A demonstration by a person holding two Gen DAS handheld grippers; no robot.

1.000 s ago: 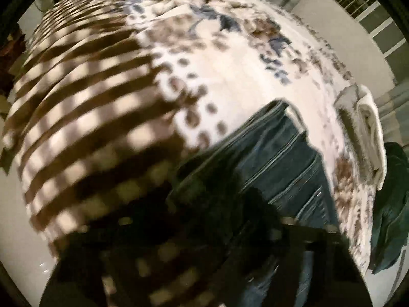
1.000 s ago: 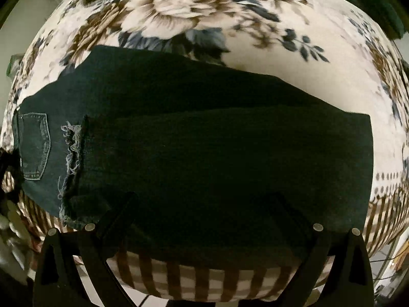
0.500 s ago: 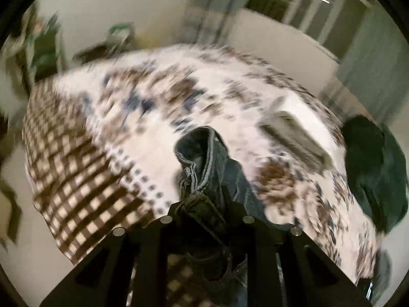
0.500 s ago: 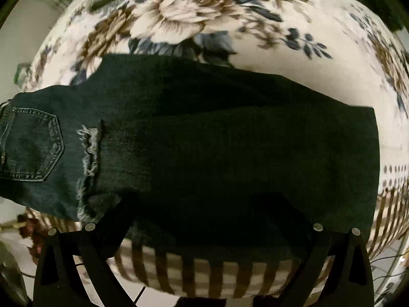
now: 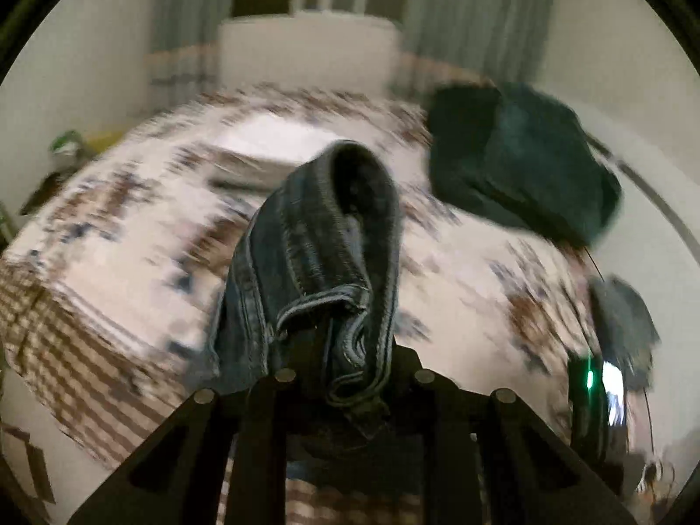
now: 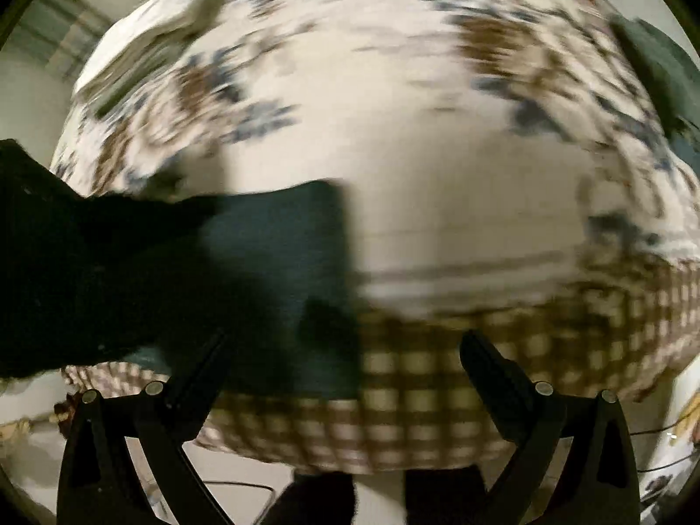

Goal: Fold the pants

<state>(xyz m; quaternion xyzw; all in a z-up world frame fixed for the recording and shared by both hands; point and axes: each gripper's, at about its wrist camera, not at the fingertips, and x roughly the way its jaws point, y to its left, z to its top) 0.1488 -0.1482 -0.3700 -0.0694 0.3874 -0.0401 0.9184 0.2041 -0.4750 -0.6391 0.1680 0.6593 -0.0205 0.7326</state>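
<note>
My left gripper is shut on the waistband of the dark blue jeans and holds it up in the air above the bed; the band loops over in front of the camera. In the right wrist view the rest of the jeans lies on the floral bedspread at the left, near the bed's front edge, blurred by motion. My right gripper is open and empty, its fingers spread wide over the checked border of the bedspread, to the right of the jeans' folded edge.
A dark green garment lies on the far right of the bed, another dark cloth near the right edge. A folded white towel lies further back. A headboard and curtains stand behind. The floor shows below the bed edge.
My left gripper has lifted the waistband higher and swung toward the head of the bed. My right gripper has moved right, so the jeans now sit at its left.
</note>
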